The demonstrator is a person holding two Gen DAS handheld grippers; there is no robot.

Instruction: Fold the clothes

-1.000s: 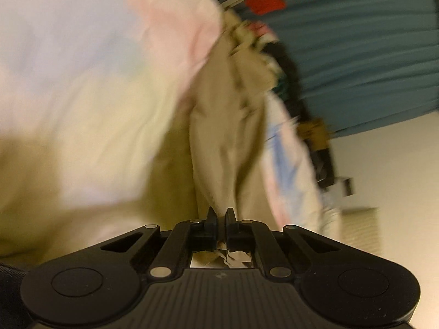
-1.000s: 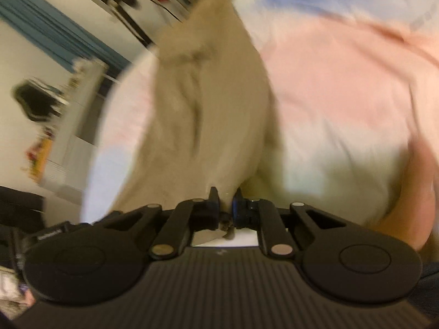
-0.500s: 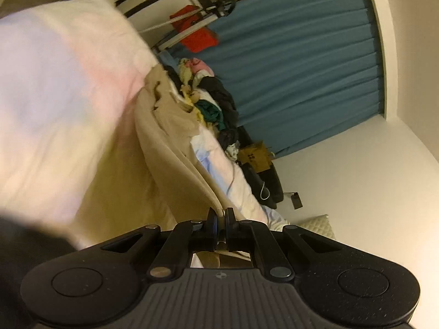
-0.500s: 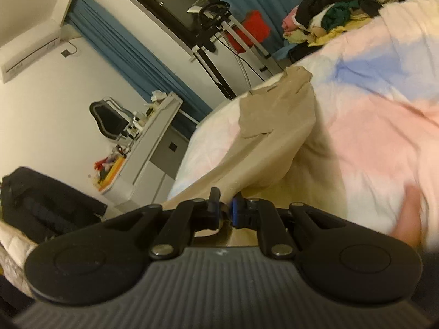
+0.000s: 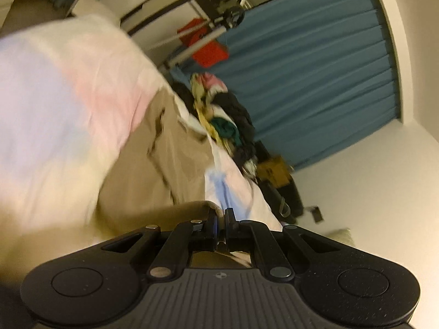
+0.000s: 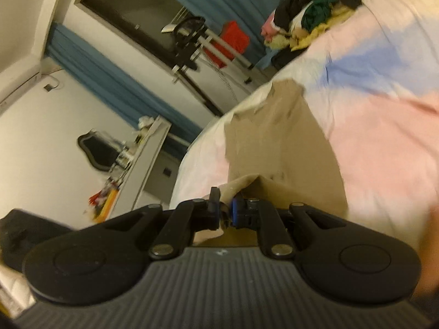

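A beige garment (image 5: pixel 170 164) lies stretched along a bed with a pastel pink, blue and yellow cover (image 5: pixel 55 115). My left gripper (image 5: pixel 221 213) is shut on one near edge of that beige cloth, which folds over its fingertips. In the right wrist view the same beige garment (image 6: pixel 279 142) runs away from me toward the bed's far end, and my right gripper (image 6: pixel 226 205) is shut on its other near edge, a fold bunched between the fingers. The bed cover (image 6: pixel 384 126) spreads to the right. Both views are tilted and motion-blurred.
A pile of mixed clothes (image 5: pixel 222 118) sits at the far end of the bed, also seen as the clothes pile (image 6: pixel 310 16). Blue curtains (image 5: pixel 315 82), a metal stand with a red item (image 6: pixel 233 41), a white desk (image 6: pixel 142 159) and a black chair (image 6: pixel 96 150) lie beyond.
Both grippers have lifted and pulled back with the beige cloth still pinched; the garment, bunched close to the cameras a second ago, now lies stretched out along the bed.
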